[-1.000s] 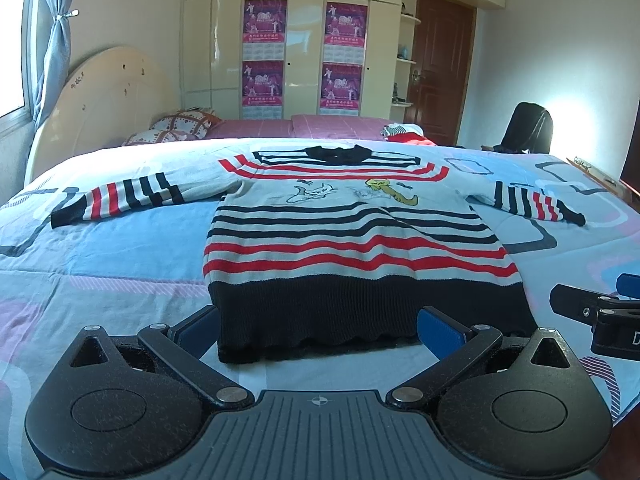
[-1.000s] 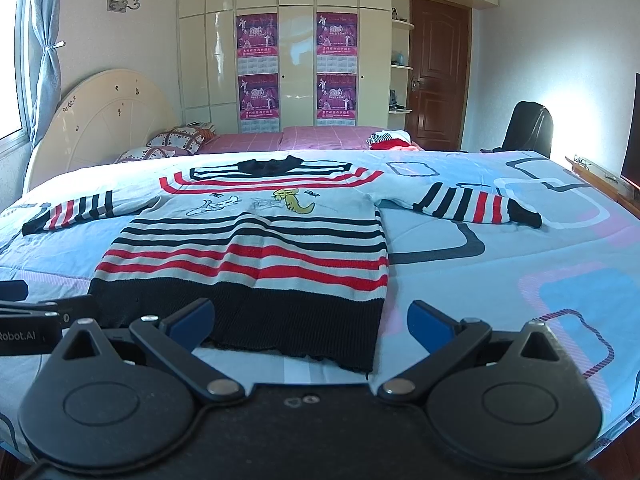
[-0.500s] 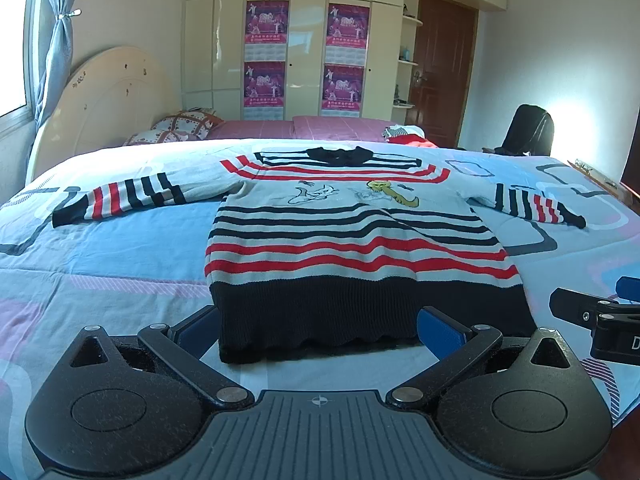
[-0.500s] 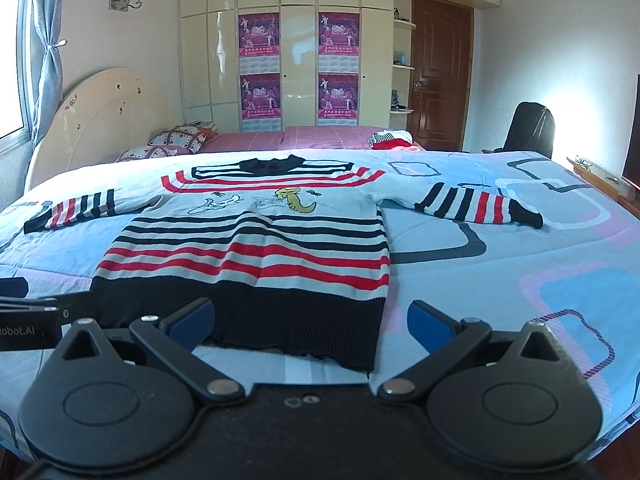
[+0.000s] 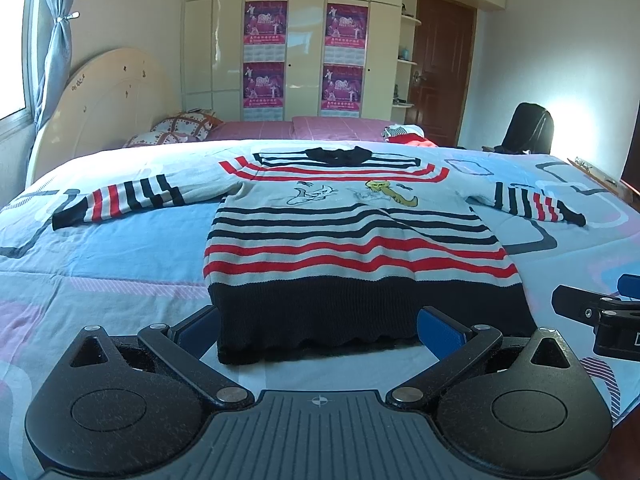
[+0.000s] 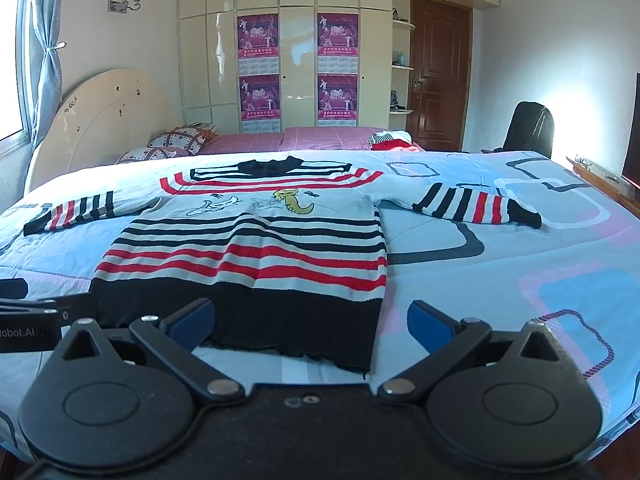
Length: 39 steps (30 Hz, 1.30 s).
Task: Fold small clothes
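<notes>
Your left gripper (image 5: 318, 330) and right gripper (image 6: 310, 322) hover at the near edge of the bed (image 5: 100, 256), both spread wide with nothing between the blue pads. Over the last second almost nothing has shifted: the view has crept only slightly, and neither tool has touched cloth, so by the look of it the fold has not begun. Just beyond the fingertips lies the striped sweater (image 5: 352, 240), flat and face up, its black hem (image 6: 256, 320) nearest you and its collar pointing away. The left sleeve (image 5: 120, 200) and right sleeve (image 6: 476, 204) stretch out to either side. Farther off sit the patterned pillows (image 5: 180, 130), the headboard (image 5: 100, 108) and the poster-hung wardrobe (image 5: 304, 52). Your likely first move: a sleeve or hem corner.
</notes>
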Motion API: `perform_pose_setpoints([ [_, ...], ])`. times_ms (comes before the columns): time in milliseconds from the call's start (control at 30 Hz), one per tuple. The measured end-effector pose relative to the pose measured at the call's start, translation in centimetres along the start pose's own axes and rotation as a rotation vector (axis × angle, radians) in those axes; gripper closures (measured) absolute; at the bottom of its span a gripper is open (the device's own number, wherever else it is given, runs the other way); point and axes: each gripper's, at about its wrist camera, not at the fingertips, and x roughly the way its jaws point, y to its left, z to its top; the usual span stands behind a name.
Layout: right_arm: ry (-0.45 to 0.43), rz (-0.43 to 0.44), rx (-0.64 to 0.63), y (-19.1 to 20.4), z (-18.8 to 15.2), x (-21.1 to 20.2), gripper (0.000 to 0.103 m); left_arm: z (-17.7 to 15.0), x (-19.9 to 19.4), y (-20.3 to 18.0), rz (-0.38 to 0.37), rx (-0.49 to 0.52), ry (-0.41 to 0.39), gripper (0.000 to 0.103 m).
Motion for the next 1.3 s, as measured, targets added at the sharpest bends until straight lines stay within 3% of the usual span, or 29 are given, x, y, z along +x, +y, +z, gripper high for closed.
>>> perform_pose_setpoints([
  [1000,0.007,0.006,0.003,-0.1,0.2,0.3,0.0,0.1,0.5,0.2,0.009,-0.003,-0.004,0.0],
  [1100,0.013,0.011,0.02,-0.5,0.3,0.6,0.0,0.9,0.3,-0.4,-0.018,0.054,-0.052,0.0],
  [1200,-0.004,0.042,0.102,-2.5,1.0,1.0,0.001,2.7,1.0,-0.3,-0.101,0.001,-0.11,0.0],
  [1300,-0.051,0.017,0.222,-6.2,2.0,1.8,0.011,4.9,4.1,-0.7,-0.136,-0.03,-0.066,0.0],
])
